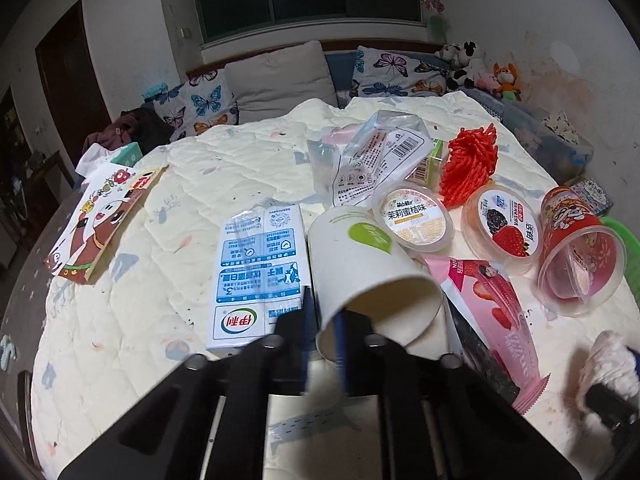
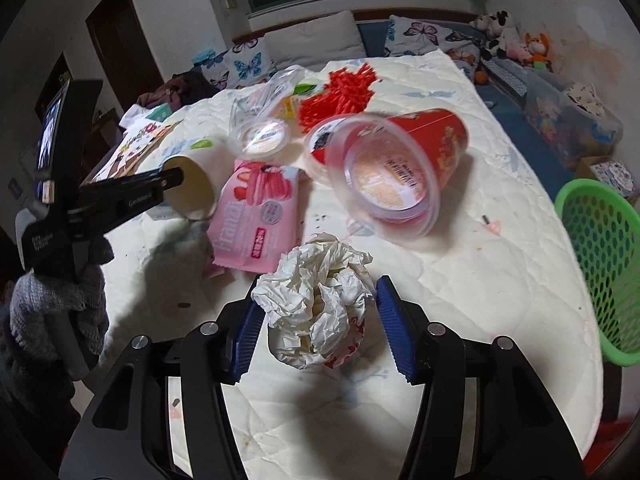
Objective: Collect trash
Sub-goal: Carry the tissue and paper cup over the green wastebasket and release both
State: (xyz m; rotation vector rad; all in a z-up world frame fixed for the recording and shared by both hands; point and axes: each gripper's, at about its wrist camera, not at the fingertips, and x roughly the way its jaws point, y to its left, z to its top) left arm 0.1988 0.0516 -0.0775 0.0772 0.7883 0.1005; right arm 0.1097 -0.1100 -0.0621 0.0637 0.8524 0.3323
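Left gripper (image 1: 322, 344) clamped on paper cup (image 1: 368, 268) rim, thin wall, crushable; right gripper (image 2: 318, 332) grasps crumpled tissue wad (image 2: 320, 300), light, soft; green basket (image 2: 600, 264) nearby right.

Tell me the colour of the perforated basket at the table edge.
Green basket, clearest in the right wrist view.
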